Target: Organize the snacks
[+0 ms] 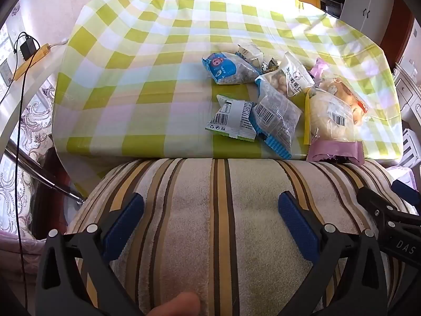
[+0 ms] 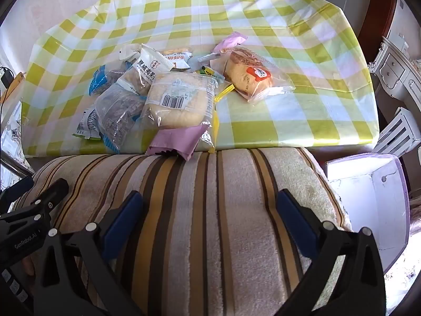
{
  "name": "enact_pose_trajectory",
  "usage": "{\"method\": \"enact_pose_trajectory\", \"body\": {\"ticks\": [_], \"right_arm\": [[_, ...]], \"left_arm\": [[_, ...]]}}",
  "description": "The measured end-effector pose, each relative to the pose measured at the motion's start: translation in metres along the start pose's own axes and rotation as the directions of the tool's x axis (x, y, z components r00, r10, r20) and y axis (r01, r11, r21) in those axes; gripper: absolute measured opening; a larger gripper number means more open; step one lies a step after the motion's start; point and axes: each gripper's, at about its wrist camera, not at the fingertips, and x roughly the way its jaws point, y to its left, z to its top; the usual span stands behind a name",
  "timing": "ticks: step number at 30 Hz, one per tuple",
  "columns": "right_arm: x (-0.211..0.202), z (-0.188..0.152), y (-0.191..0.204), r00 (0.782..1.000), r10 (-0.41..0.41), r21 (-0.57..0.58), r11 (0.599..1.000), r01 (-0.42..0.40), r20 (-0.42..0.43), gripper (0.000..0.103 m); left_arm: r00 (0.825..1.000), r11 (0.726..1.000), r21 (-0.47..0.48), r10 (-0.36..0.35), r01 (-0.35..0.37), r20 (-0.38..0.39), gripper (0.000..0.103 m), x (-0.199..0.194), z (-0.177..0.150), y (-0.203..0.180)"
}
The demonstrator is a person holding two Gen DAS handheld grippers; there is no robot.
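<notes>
Blue-padded left tongs (image 1: 210,212) and right tongs (image 2: 209,208), jaws apart, empty, over striped plush cushion (image 2: 210,210); crinkly plastic snack packets (image 2: 168,97) heaped beyond.

Each black tool (image 1: 210,210) carries blue ribbed pads (image 1: 298,223) and silver rivets.

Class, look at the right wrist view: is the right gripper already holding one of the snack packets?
No. The right gripper stands open over the striped cushion with nothing between its fingers, and the snack packets lie beyond on the checked tablecloth.
</notes>
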Motion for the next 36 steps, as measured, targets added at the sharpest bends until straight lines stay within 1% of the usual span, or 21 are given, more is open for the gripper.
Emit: {"method": "enact_pose_trajectory", "body": {"ticks": [11, 13, 20, 36], "right_arm": [[-0.0005, 0.0036, -0.0003, 1.0, -0.008, -0.008, 1.0, 0.008, 0.003, 0.102], [-0.0001, 0.0002, 0.0007, 1.0, -0.011, -0.007, 1.0, 0.011, 0.002, 0.102], [-0.0002, 0.001, 0.0006, 1.0, -0.013, -0.009, 1.0, 0.013, 0.004, 0.102], [-0.0011, 0.0004, -0.0021, 1.0, -0.012, -0.007, 1.0, 0.012, 0.004, 0.102]], "left_arm": [[1.0, 1.0, -0.015, -0.015, 0.015, 0.0, 0.099, 0.001, 0.0024, 0.0029], [1.0, 1.0, -0.013, -0.015, 0.015, -0.002, 0.099, -0.0041, 0.0029, -0.0042], [1.0, 1.0, -0.018, -0.025, 0.025, 0.002, 0.099, -0.0035, -0.0003, 0.0024], [1.0, 1.0, -0.015, -0.024, 0.024, 0.001, 0.099, -0.0027, -0.001, 0.0035]]}}
